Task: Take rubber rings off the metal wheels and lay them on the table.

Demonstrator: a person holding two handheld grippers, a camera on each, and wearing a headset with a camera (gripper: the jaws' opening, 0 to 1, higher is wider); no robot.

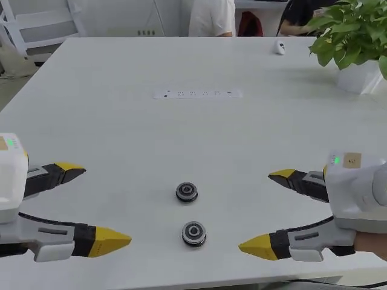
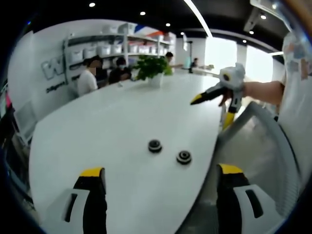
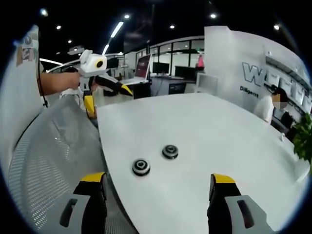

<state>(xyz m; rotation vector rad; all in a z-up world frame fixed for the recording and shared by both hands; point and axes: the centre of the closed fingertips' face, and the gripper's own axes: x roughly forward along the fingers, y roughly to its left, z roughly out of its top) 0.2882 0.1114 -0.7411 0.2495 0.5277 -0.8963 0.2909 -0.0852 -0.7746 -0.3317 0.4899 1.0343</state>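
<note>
White counter [image 1: 181, 133], open office behind. Far wheel [image 1: 187, 192] and near wheel [image 1: 194, 233] lie mid-front, between the tools. Rubber rings [image 1: 184, 233] apparently still on; too small to confirm. Left tool [image 1: 104, 205] spread, empty; right tool [image 1: 257, 211] likewise. Step: approach. Next: pin one wheel, peel its ring.

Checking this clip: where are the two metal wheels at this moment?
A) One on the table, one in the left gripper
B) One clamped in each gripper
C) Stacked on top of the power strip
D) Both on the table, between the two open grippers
D: the far wheel and the near wheel lie apart on the table, between the left gripper and the right gripper, both with jaws spread and holding nothing.
</note>
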